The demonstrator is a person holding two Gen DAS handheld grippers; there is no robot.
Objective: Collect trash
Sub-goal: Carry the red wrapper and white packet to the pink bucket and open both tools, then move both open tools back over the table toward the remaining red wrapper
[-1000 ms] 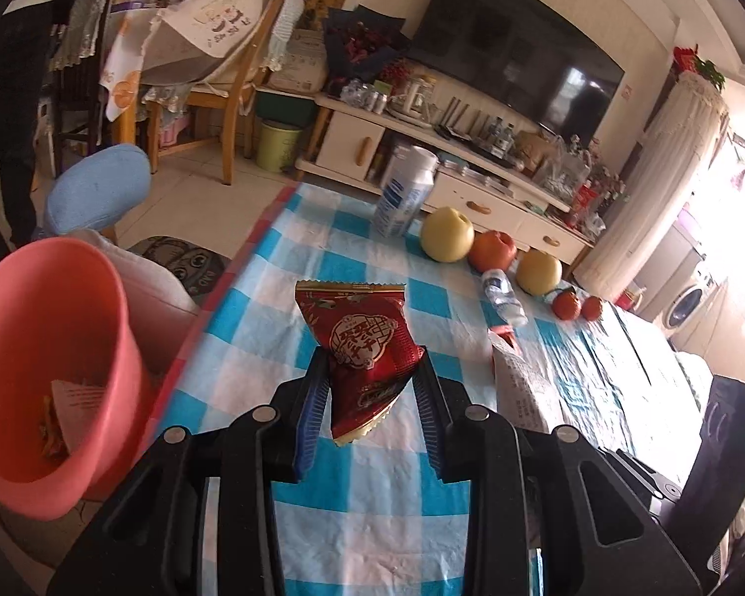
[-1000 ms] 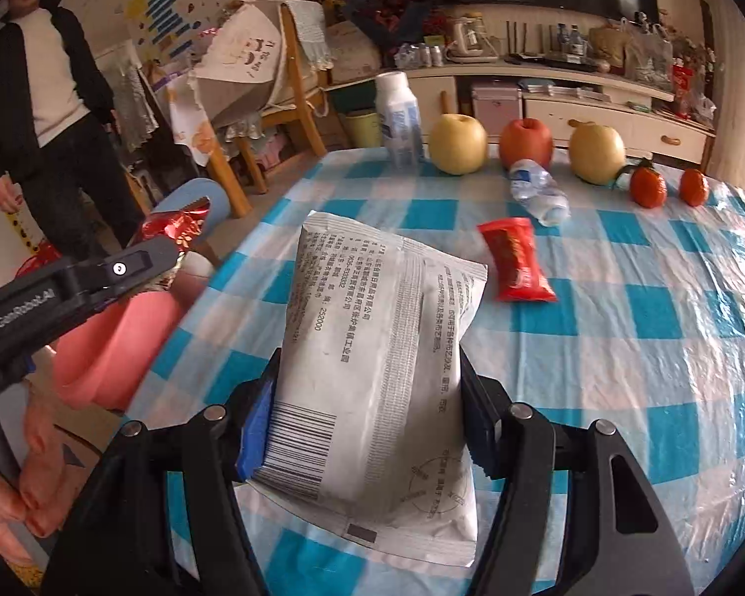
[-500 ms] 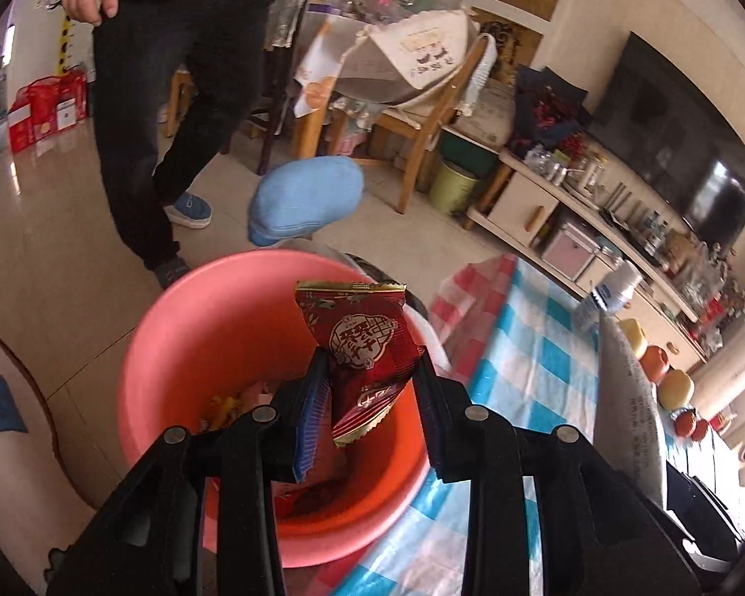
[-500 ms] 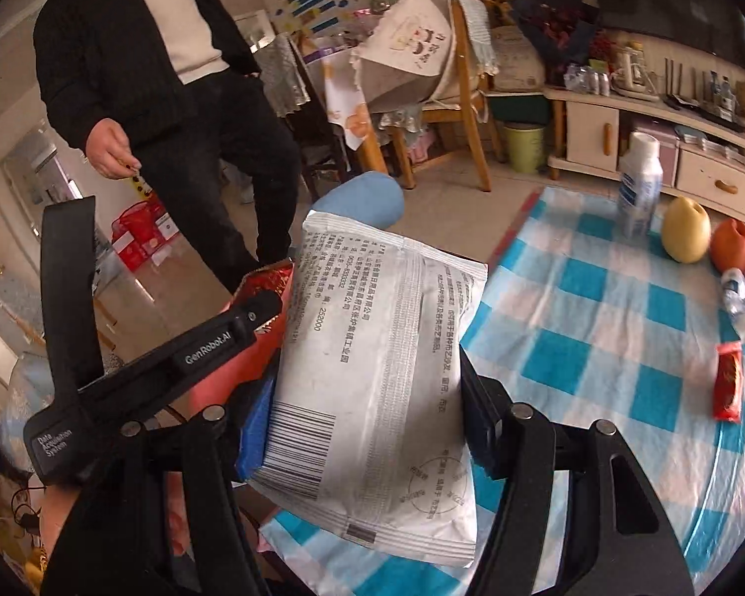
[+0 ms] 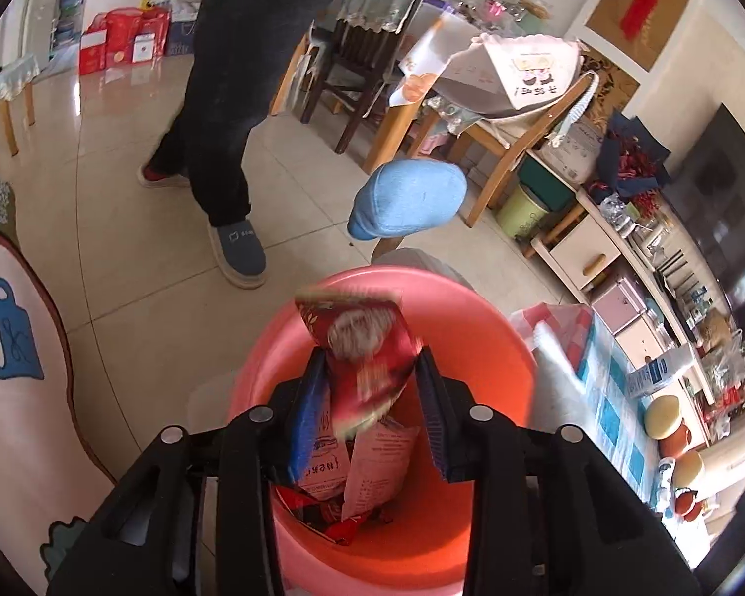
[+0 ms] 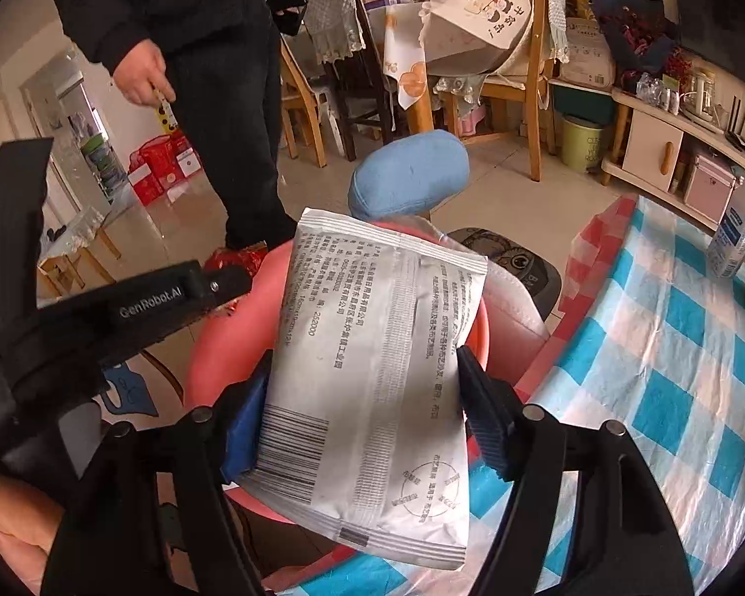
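The red wrapper (image 5: 365,355) between my left tongs (image 5: 370,409) is smeared with motion blur, so I cannot read its print or tell whether the pads still touch it. My tongs cover the near rim of the pink bucket (image 5: 472,328), and the packets inside (image 5: 372,462) overlap too much to count. From my right wrist, the white bag (image 6: 372,377) hides most of that bucket. The bystander (image 6: 213,64) is cut off above the chest.
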